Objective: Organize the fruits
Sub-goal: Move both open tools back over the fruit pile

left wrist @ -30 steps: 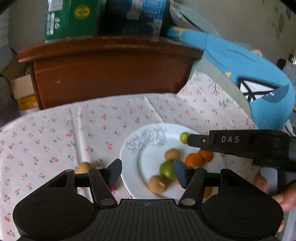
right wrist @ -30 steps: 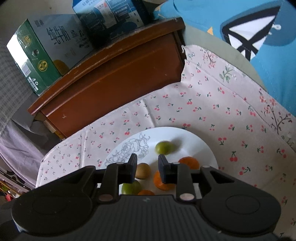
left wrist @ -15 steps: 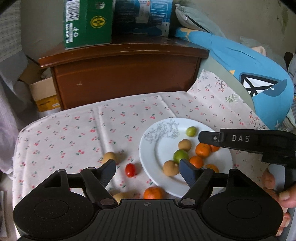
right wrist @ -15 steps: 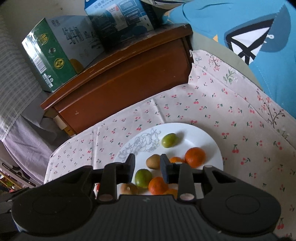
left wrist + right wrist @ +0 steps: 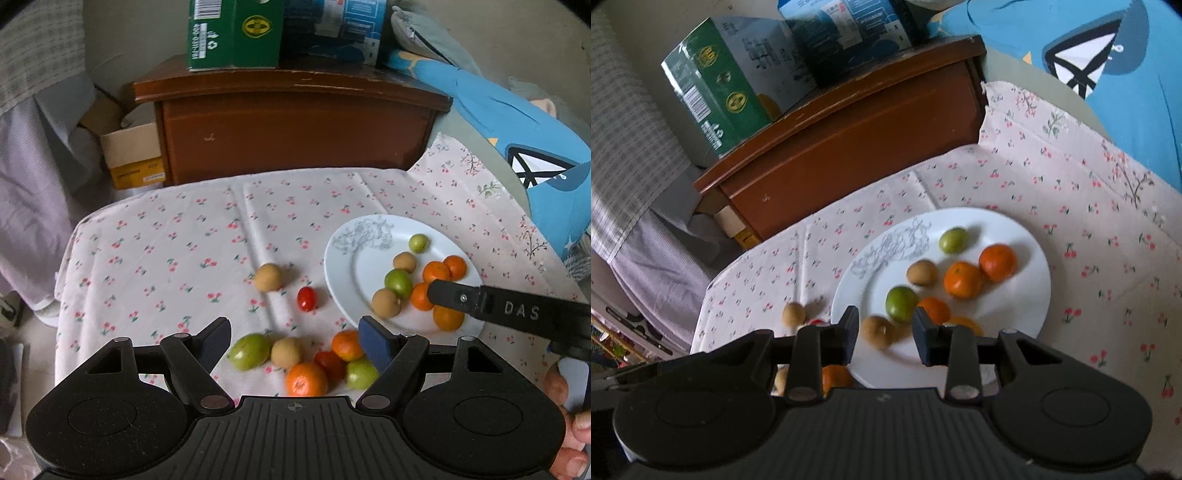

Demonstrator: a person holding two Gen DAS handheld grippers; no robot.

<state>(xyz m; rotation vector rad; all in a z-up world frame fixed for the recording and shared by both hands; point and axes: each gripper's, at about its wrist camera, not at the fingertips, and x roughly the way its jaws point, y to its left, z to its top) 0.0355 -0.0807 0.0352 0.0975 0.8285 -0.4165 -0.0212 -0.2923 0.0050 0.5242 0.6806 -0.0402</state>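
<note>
Both sets of jaws stand spread with nothing between them: the left gripper (image 5: 295, 338) hangs above a loose cluster of fruit near the front edge of the table, and the right gripper (image 5: 884, 332) hovers over the near rim of the white plate (image 5: 347, 266), which sits toward the right side of the cherry-print cloth (image 5: 177, 251). From where I stand, the sorting looks roughly half finished. On the plate lie several oranges (image 5: 962, 279), two green fruits (image 5: 901, 303) and two tan ones (image 5: 921, 272), mixed and close together. Off the plate, on the cloth, remain a tan fruit (image 5: 268, 277) and a red tomato (image 5: 307, 298) near the middle, and by the front edge a green fruit (image 5: 250, 350), another tan one, two oranges, a second tomato and a small green one, bunched and touching. I would judge those loose pieces are what remains to gather.
</note>
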